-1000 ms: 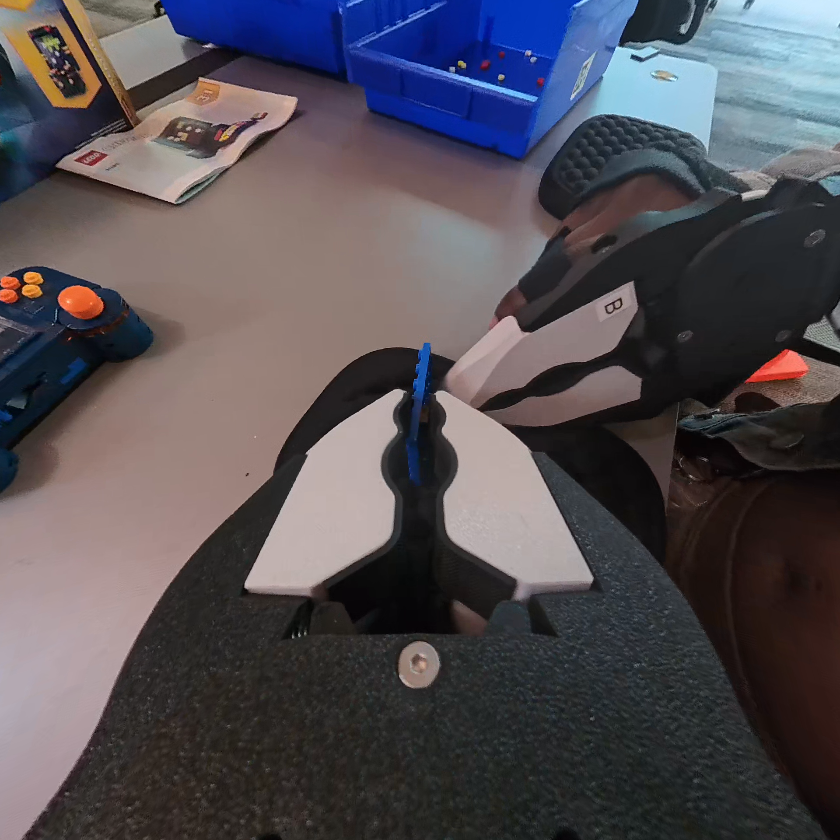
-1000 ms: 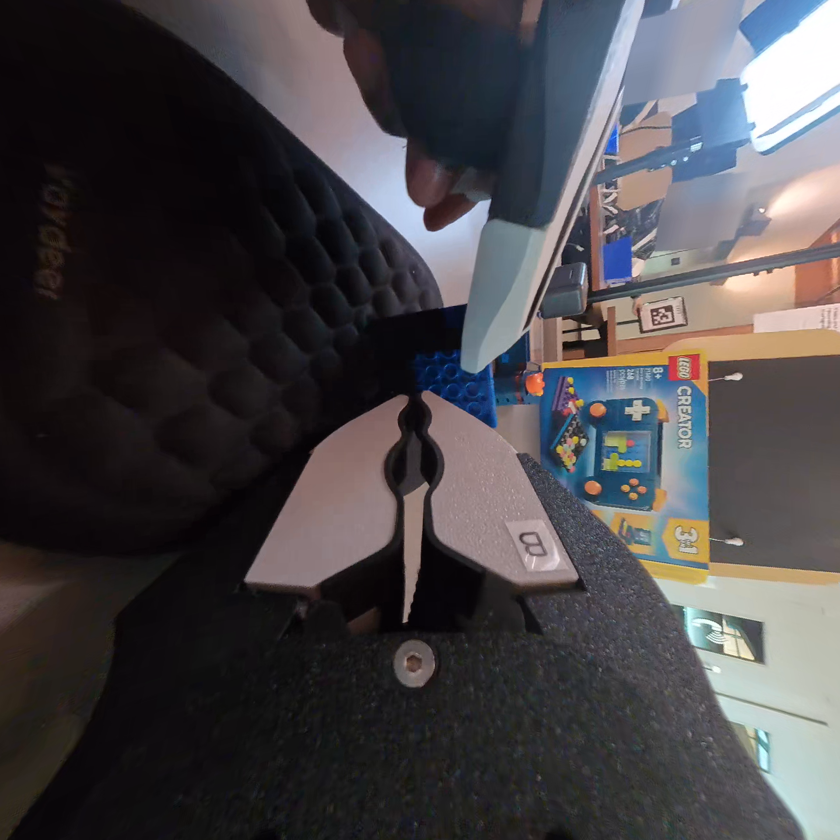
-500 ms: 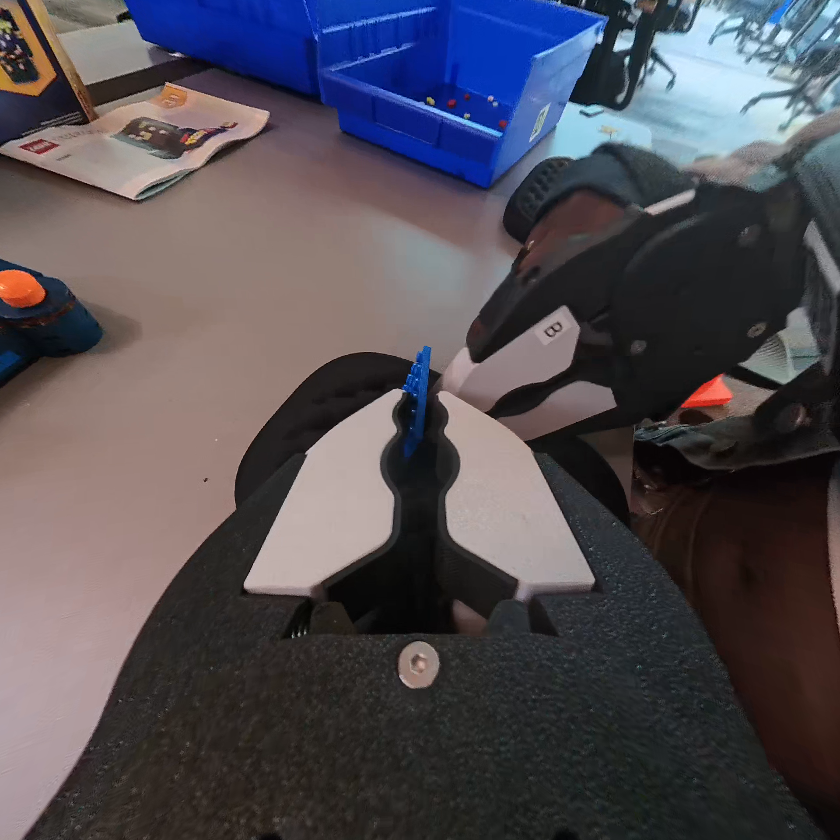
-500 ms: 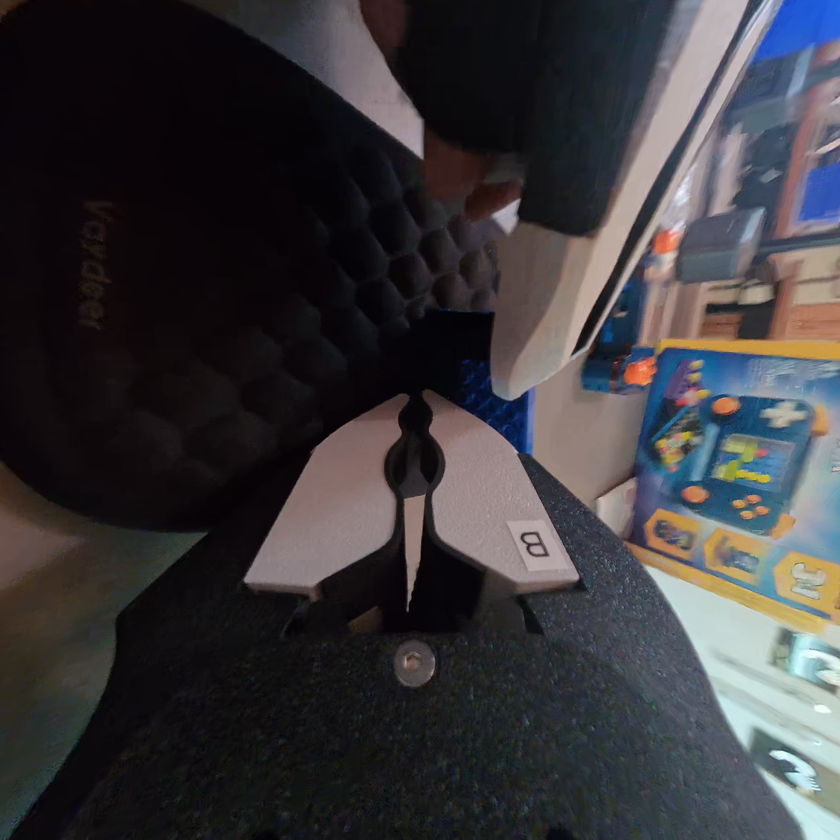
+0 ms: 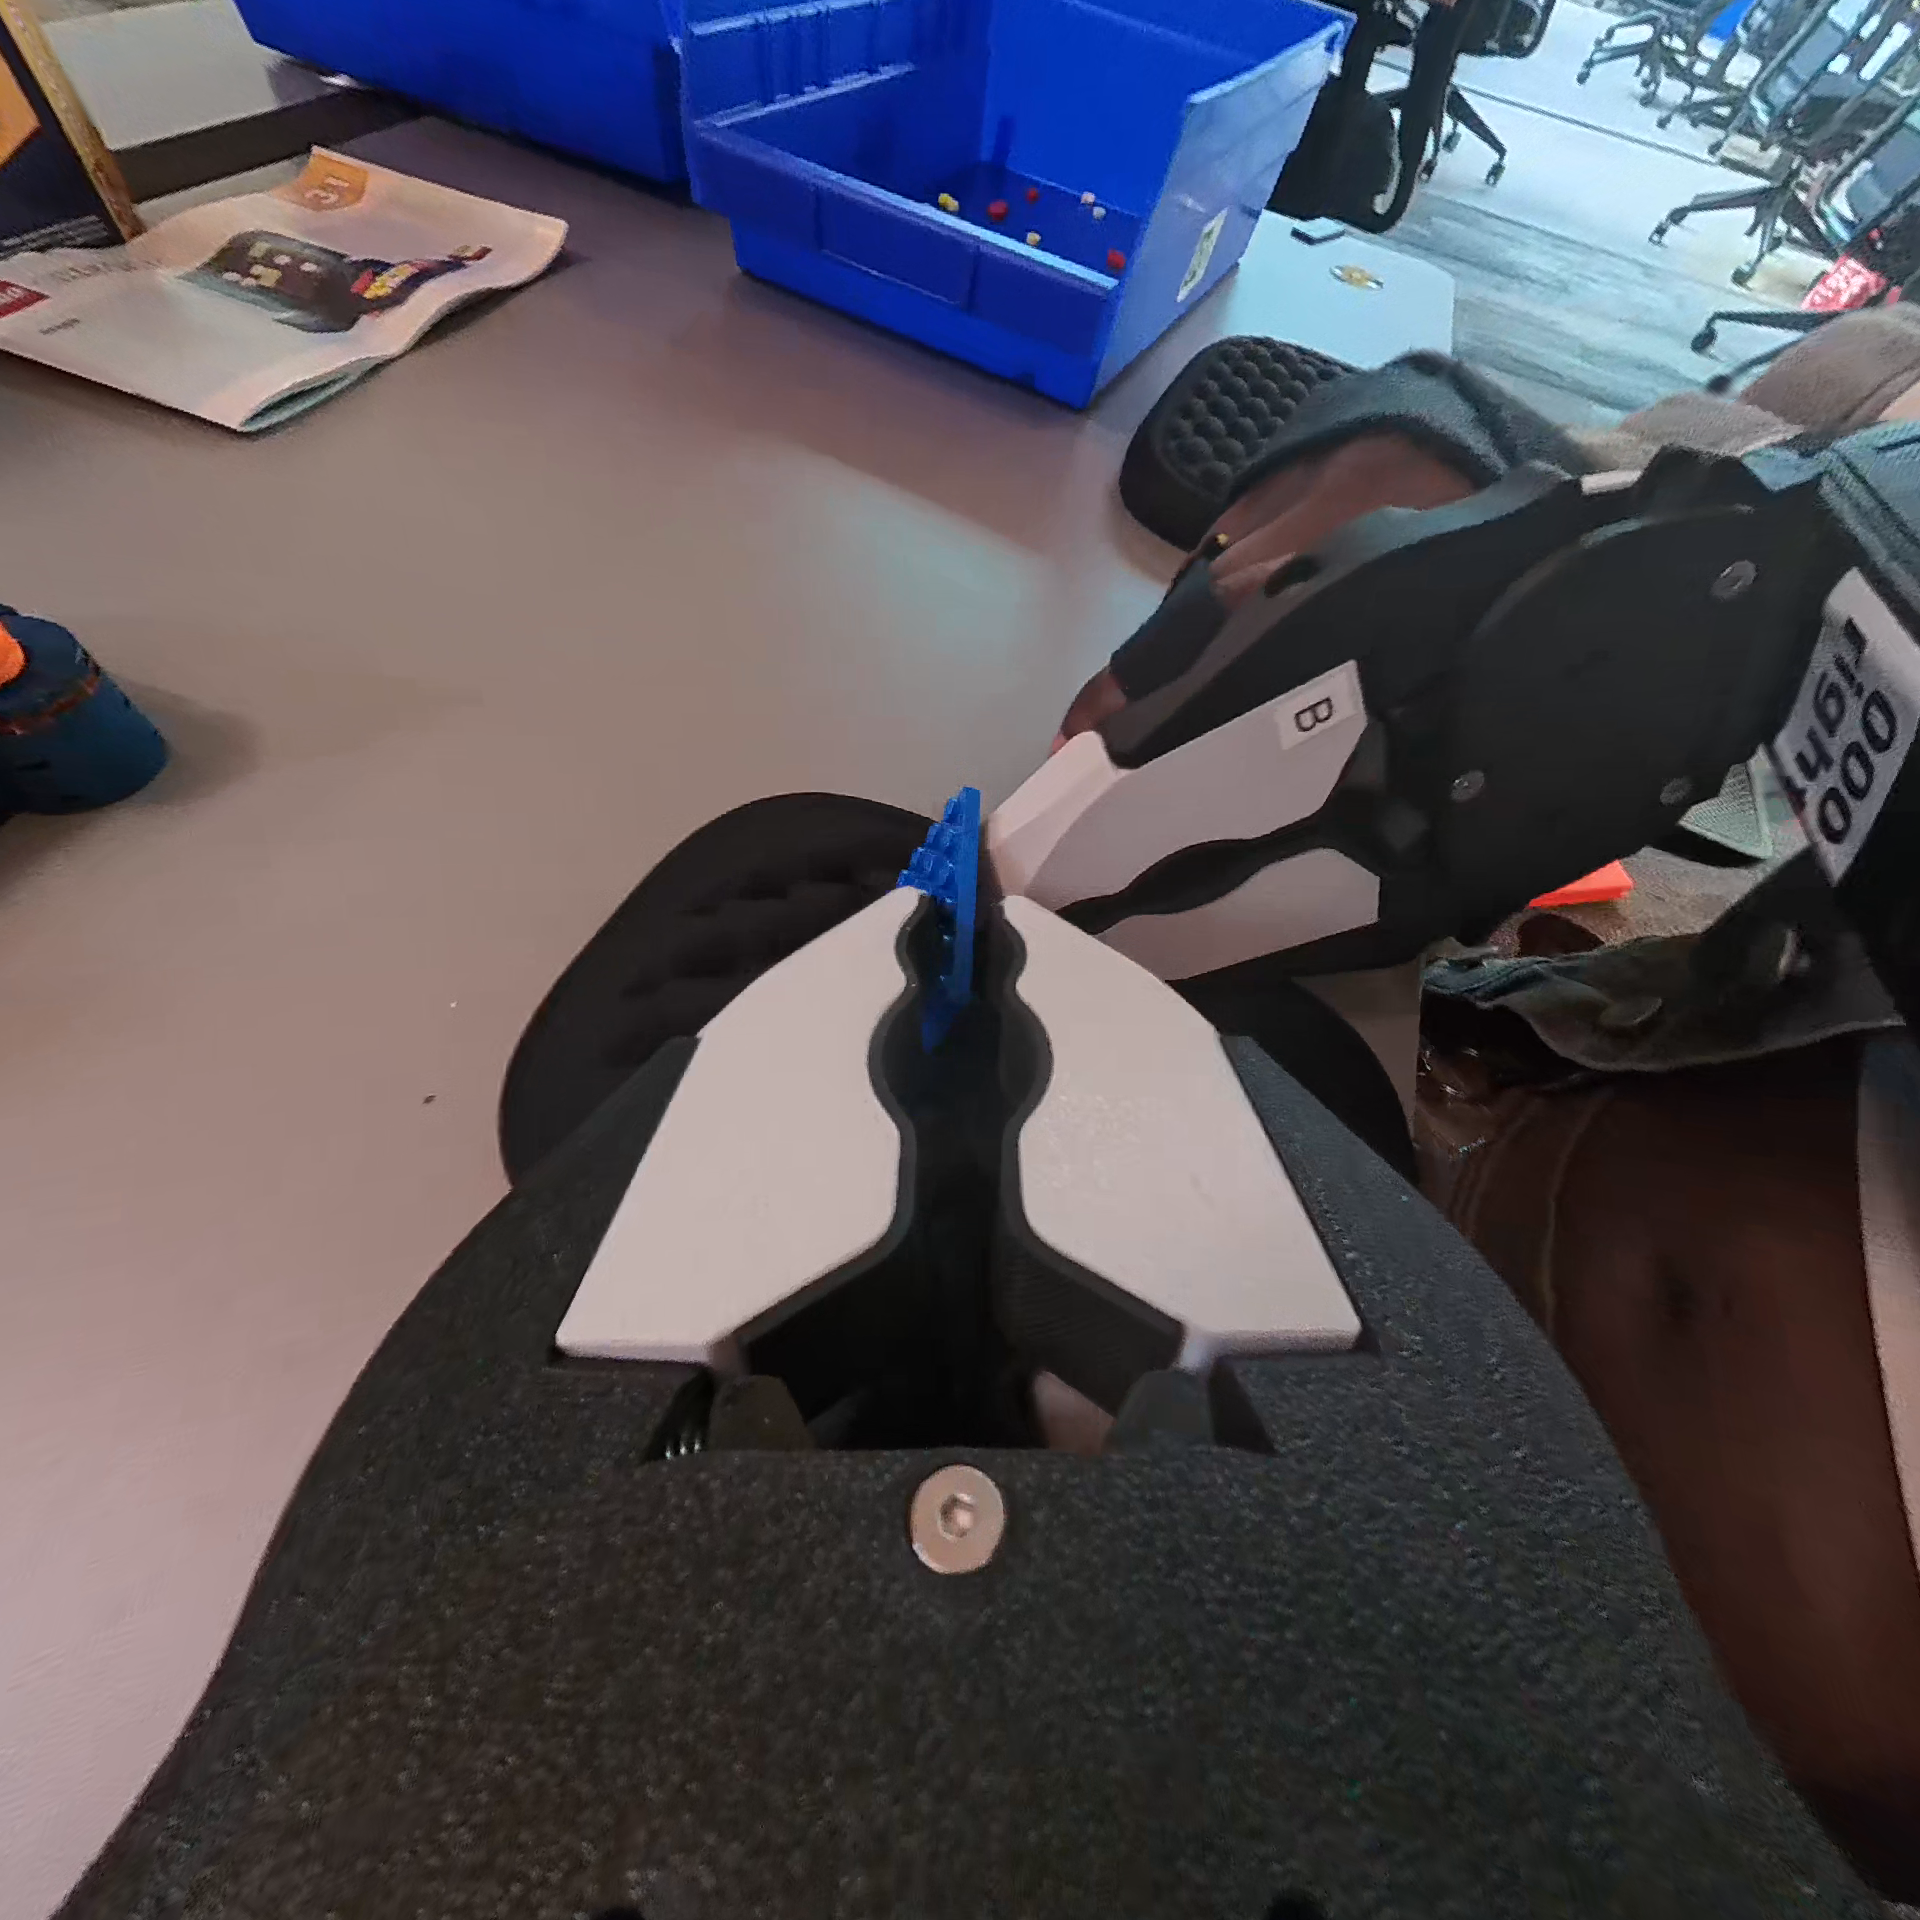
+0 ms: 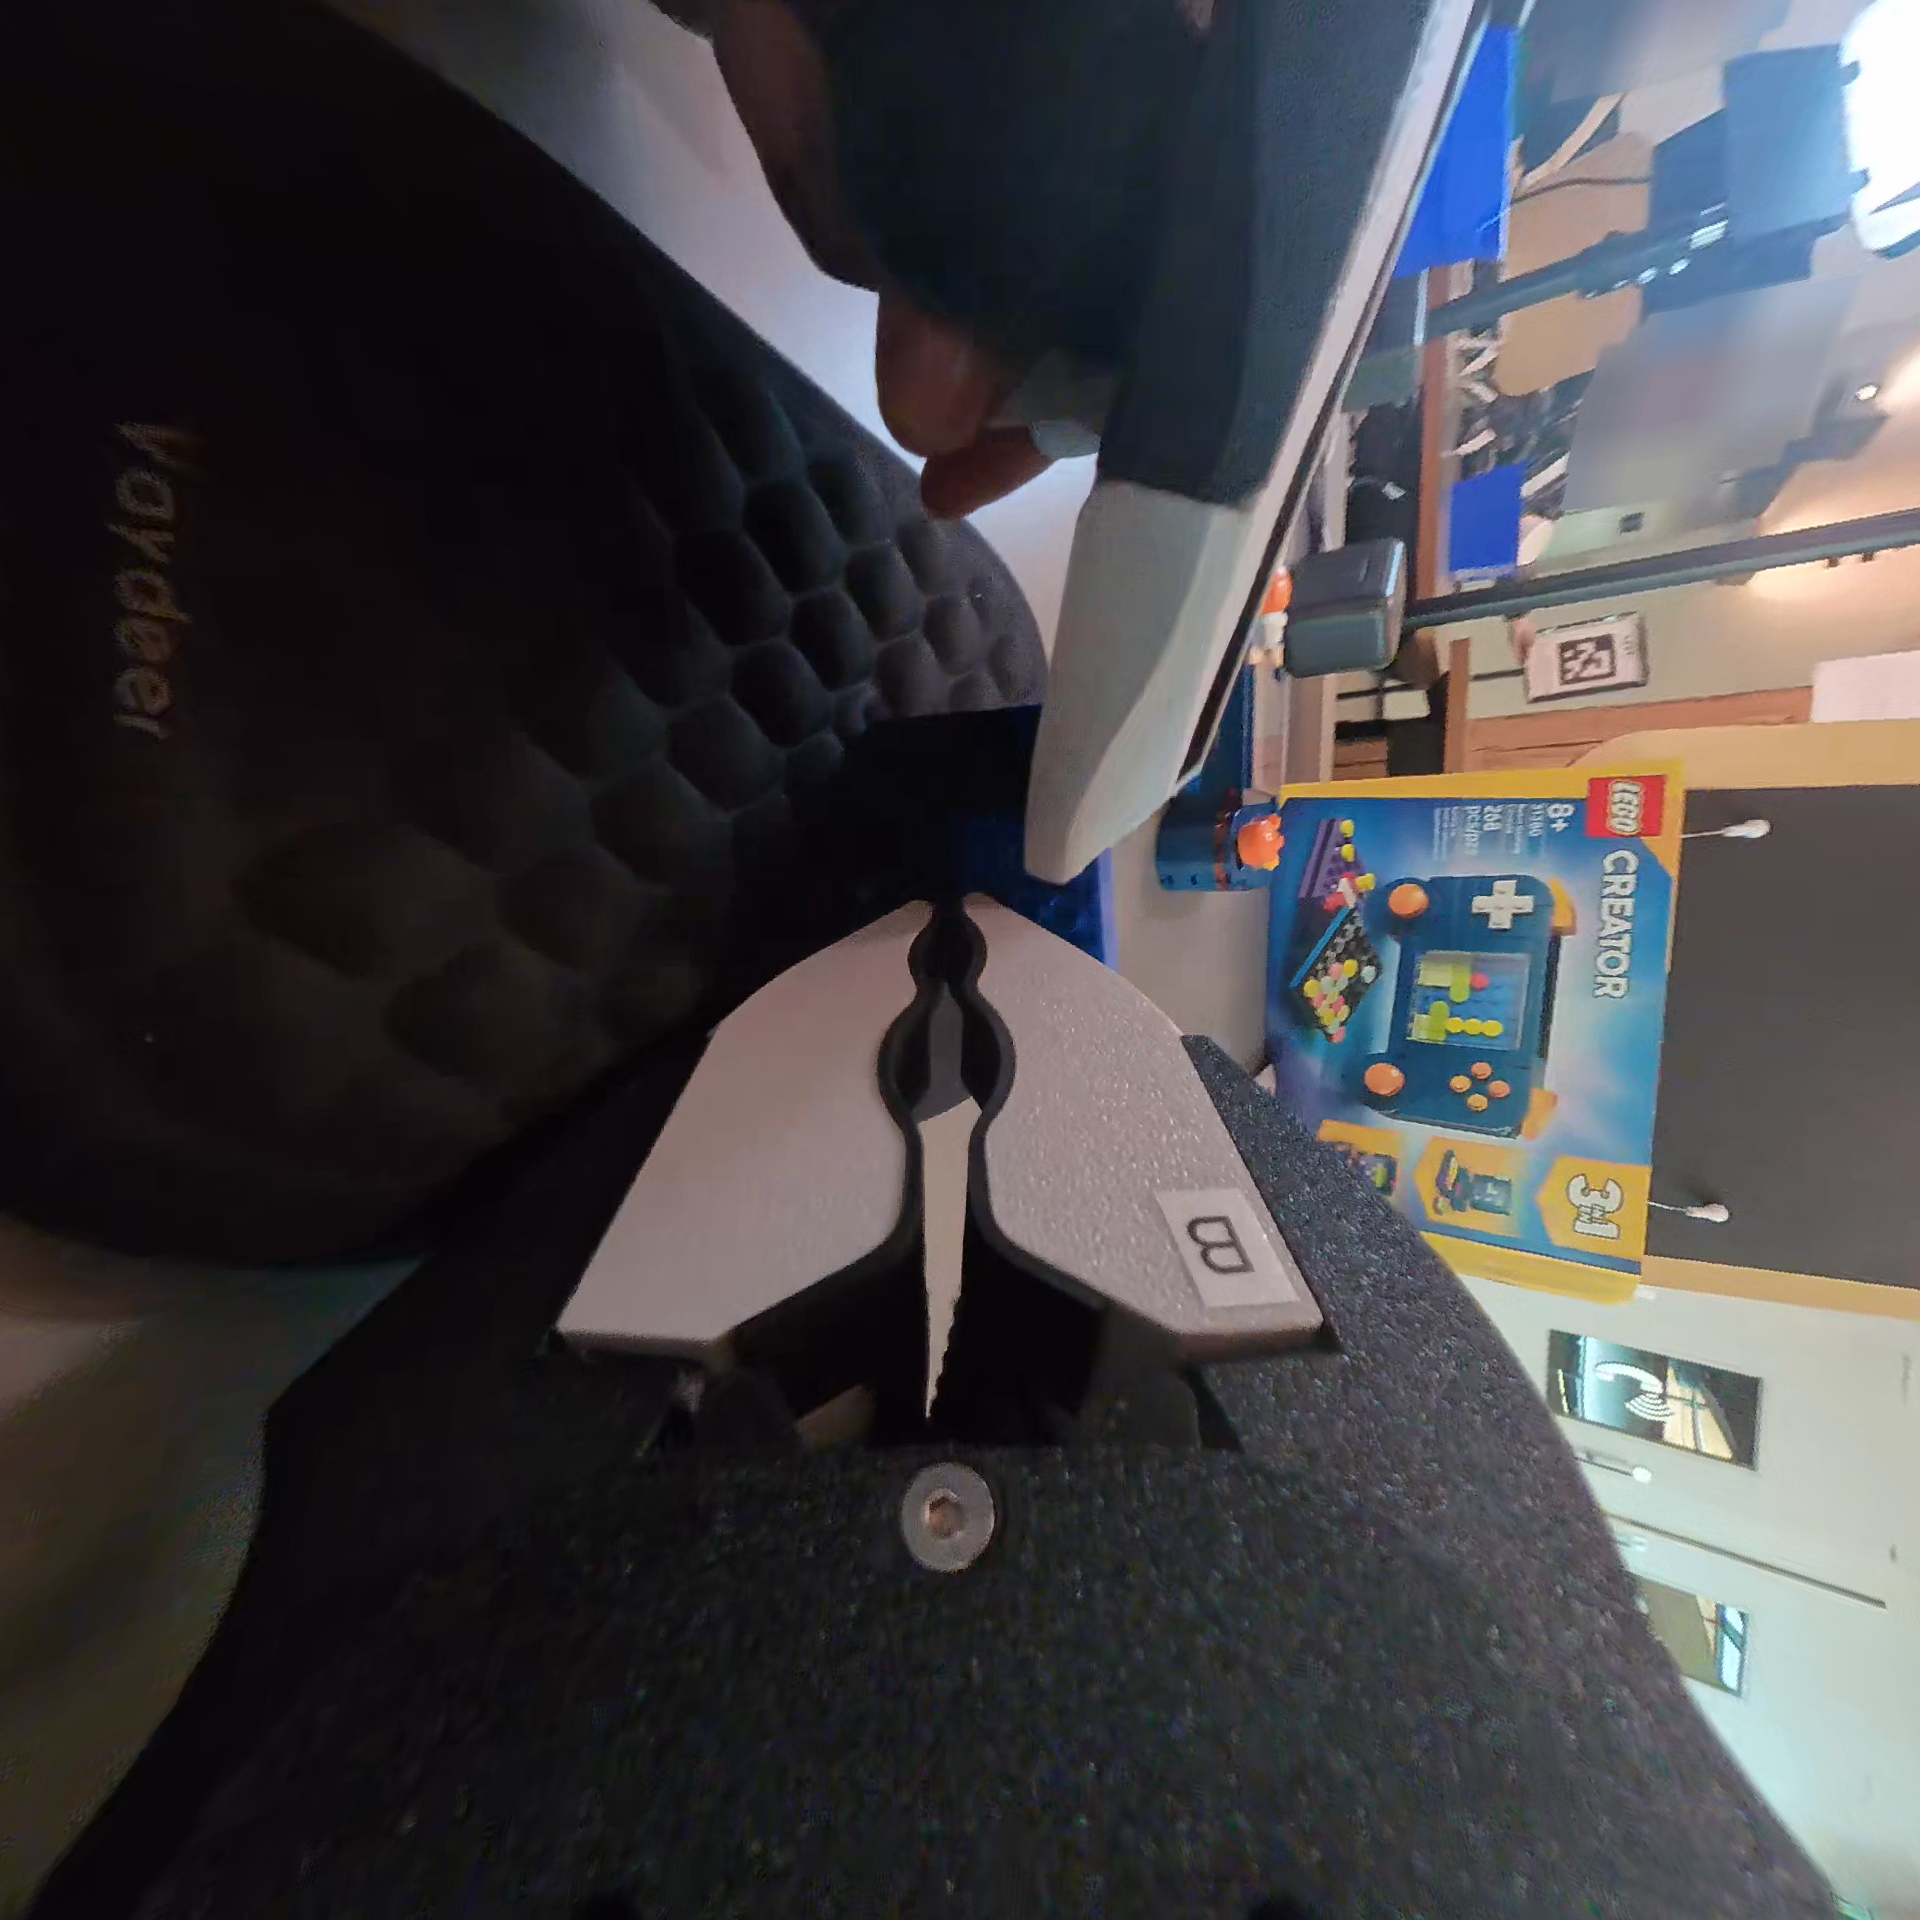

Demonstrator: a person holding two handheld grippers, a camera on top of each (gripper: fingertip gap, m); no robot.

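Left gripper (image 5: 961, 914), at 6 o'clock in the left wrist view: its jaws are closed on a thin blue studded plate (image 5: 951, 914), which stands on edge between the white fingers and projects past their tips. Directly under the plate lies a black dimpled wrist pad (image 5: 727, 925) on the grey desk (image 5: 623, 582).

Right gripper (image 5: 1013, 847), entering from 3 o'clock: its white fingertips reach the right face of the plate, apparently touching it. In the right wrist view the jaws of this gripper (image 6: 948, 914) are nearly closed and hold nothing; the plate (image 6: 1075, 909) appears just beyond them, partly hidden by the left gripper's finger (image 6: 1132, 675).

At 9 o'clock, a dark blue brick-built console (image 5: 62, 717) with an orange part, cut by the frame edge. At 1 o'clock, a second black pad (image 5: 1226, 426). At 11 o'clock, an instruction booklet (image 5: 281, 281). At 12 o'clock, a blue bin (image 5: 1226, 177) containing a few small coloured pieces (image 5: 1029, 213).
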